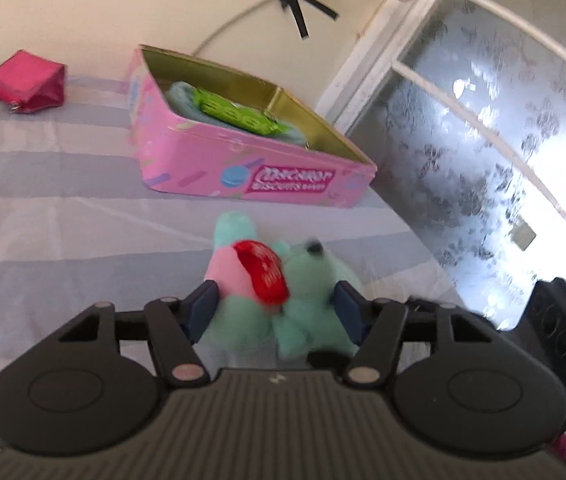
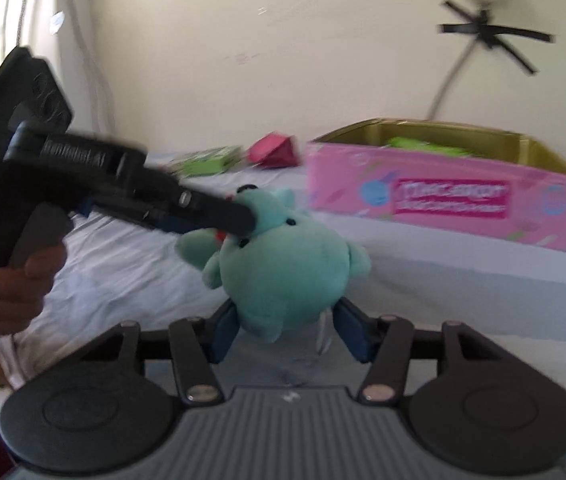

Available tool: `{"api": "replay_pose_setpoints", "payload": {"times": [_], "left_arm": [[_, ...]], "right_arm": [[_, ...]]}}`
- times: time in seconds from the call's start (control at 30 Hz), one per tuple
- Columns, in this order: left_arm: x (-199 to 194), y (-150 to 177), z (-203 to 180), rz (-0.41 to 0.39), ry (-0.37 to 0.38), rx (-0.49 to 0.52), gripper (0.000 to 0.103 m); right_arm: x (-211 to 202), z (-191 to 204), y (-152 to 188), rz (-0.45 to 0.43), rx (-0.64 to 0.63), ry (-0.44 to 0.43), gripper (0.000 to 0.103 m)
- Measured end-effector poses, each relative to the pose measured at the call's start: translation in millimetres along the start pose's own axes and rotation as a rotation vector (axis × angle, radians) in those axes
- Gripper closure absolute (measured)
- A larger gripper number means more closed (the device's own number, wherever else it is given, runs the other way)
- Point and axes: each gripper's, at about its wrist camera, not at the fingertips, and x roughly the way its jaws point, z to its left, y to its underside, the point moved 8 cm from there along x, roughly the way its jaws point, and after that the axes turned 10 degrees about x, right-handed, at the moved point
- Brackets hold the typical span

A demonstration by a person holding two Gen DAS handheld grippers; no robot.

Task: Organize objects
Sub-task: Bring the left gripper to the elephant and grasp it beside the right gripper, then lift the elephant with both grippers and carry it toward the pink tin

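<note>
The open pink biscuit tin point(image 1: 243, 168) sits on the bed point(image 1: 63, 208) ahead of both tongs. Left tongs point(image 1: 273, 304) and right tongs point(image 2: 283, 328) each pinch the teal plush toy point(image 2: 283, 276) from different sides, lifted just short of the tin.

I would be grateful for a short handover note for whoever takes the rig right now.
Left gripper: closed on the teal plush toy. Right gripper: around the same toy, pad contact unclear. Pink tin: open on the striped bed, already holding a green packet on blue cloth. Left: toy into tin; the magenta pouch and green box lie loose.
</note>
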Motion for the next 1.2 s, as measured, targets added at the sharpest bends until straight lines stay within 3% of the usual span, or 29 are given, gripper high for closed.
{"api": "replay_pose_setpoints", "payload": {"times": [0.2, 0.33, 1.2], "left_arm": [[22, -8, -26, 0.005, -0.125, 0.127, 0.037], [24, -14, -25, 0.004, -0.163, 0.12, 0.036], [27, -8, -20, 0.029, -0.194, 0.084, 0.018]], "right_arm": [[-8, -38, -4, -0.021, 0.093, 0.052, 0.05], [-3, -44, -1, -0.02, 0.101, 0.067, 0.05], [2, -33, 0, -0.02, 0.086, 0.043, 0.035]]}}
